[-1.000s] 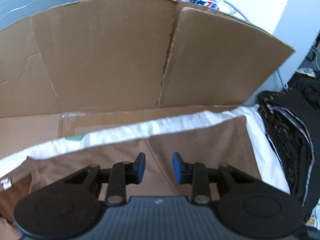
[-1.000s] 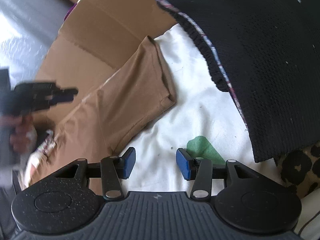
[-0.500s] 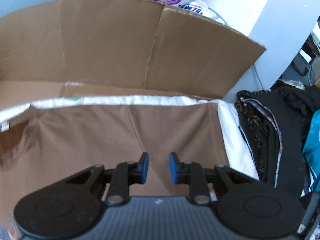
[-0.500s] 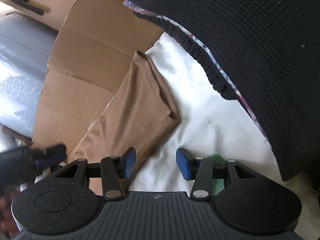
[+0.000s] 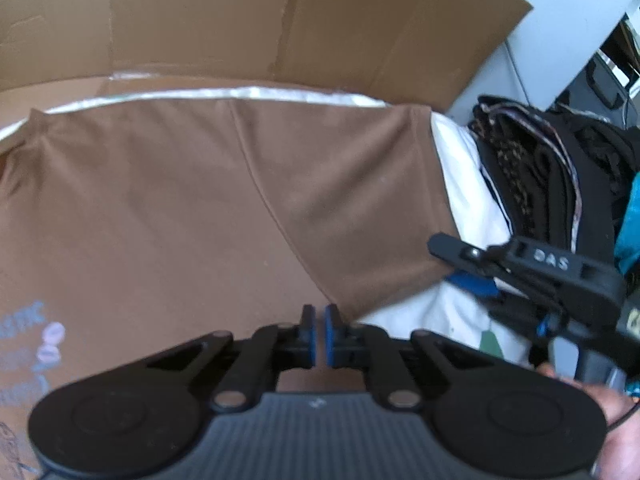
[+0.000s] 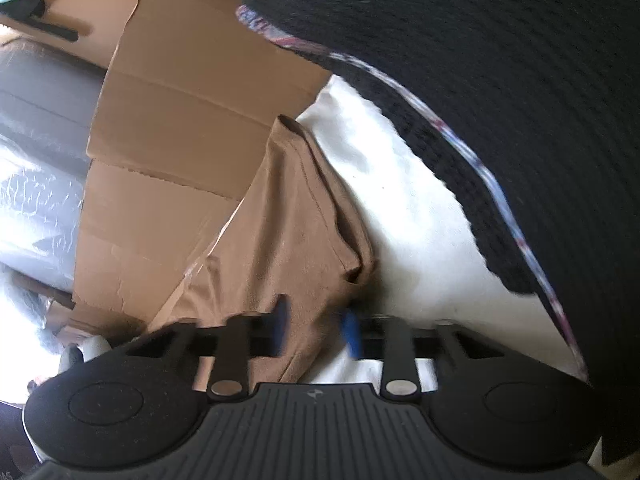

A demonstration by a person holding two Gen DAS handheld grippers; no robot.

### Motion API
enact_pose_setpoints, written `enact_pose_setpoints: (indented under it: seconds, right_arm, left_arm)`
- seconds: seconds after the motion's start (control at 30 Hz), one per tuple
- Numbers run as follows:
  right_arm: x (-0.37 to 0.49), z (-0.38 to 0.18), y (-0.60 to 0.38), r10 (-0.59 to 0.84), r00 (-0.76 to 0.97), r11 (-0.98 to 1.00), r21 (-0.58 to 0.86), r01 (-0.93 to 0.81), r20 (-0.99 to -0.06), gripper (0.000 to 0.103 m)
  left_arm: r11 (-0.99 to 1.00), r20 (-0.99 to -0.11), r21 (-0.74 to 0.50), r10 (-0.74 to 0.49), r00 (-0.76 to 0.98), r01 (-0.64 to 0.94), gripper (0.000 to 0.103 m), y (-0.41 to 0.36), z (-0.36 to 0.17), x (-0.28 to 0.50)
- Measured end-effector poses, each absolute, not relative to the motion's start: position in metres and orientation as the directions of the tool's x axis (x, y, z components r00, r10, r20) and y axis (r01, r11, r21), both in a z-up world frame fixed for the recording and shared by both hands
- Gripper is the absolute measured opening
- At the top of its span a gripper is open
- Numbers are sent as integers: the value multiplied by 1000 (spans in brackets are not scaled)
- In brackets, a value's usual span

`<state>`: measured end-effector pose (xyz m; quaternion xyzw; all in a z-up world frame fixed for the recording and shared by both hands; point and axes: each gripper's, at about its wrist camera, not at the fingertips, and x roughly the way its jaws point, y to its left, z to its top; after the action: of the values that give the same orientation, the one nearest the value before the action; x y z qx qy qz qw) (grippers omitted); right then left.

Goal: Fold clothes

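Where cardboard box [image 5: 280, 28] opens, brown garment [image 5: 180, 216] on white cloth [image 6: 400, 208]

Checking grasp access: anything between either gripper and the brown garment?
Nothing visible. The right gripper has just been closing and already has the brown garment's edge between its fingers; the left gripper is shut at the garment's near edge.

My way ahead is blocked by the upright brown cardboard wall [image 5: 280, 28] behind the flat brown garment [image 5: 180, 208]. To my right, the heaped black knit clothing [image 6: 500, 92] overhangs the white sheet [image 6: 404, 200], leaving only a narrow white strip between heap and garment. The right gripper [image 5: 472, 276] crowds the garment's near corner.
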<state>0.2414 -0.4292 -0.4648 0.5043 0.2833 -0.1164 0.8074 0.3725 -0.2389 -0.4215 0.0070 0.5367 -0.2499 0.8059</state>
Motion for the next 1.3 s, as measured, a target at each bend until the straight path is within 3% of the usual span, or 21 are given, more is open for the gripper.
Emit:
enact_pose_setpoints:
  seconds: [0.07,0.23,0.9,1.3]
  right_arm:
    - [241,-462,-430,98,817,480,746,462,-569,6]
    - [237,-452,-434,90,846,495,761,420,-526,3]
    - [247,-416,-409,264,878,574,797,189,-399,2]
    - [260,-425,-381,402,845,491,862,127,-353,2]
  left_arm:
    - [873,-868,-264,-401,294,410,4,-241,-422,371]
    - [876,-868,-274,-403,291,397,3,-242,-423,369]
    - [884,-830,-441,-468,304,157,1,-212,-450,367]
    - [849,-782,-521,-517,348,88,2,-191,-462,356]
